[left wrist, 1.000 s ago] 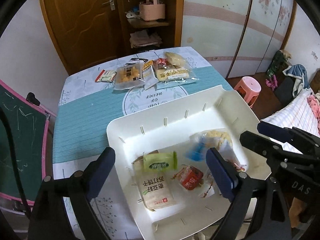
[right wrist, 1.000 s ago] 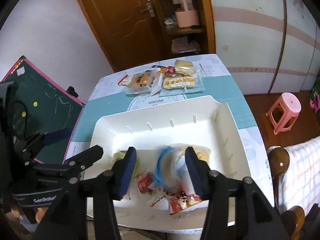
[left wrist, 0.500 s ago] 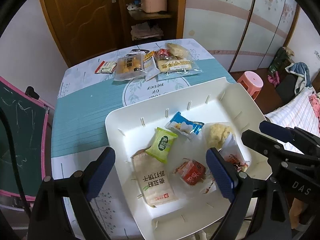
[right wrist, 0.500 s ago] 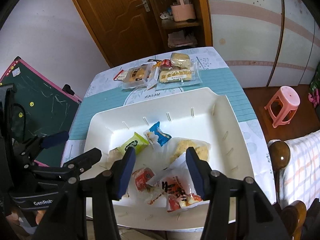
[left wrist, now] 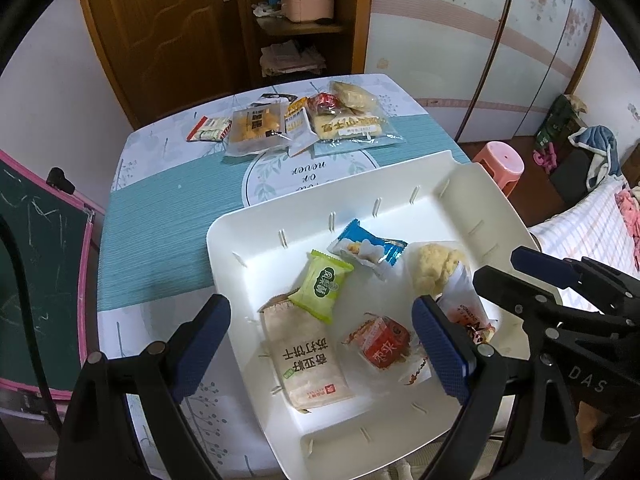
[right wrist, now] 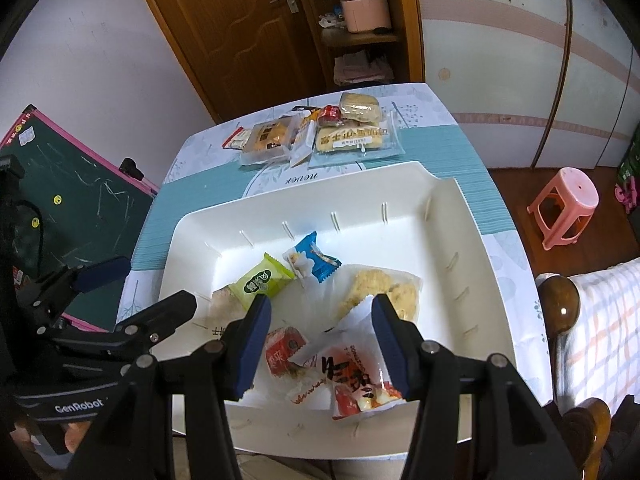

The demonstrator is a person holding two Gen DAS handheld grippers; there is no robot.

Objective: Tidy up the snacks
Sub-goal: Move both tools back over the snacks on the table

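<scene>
White, smooth plastic tray [left wrist: 240, 236] with raised rim keeps bare floor along its far wall; crinkly snack packets [left wrist: 320, 292] cluster at its near side. More snack packs [right wrist: 316, 136] lie beyond its far edge. Left gripper [left wrist: 320, 344] and right gripper [right wrist: 320, 340] hover spread apart, empty.

Black tongs [left wrist: 320, 344] (blue ribbed pads [left wrist: 440, 344])
</scene>
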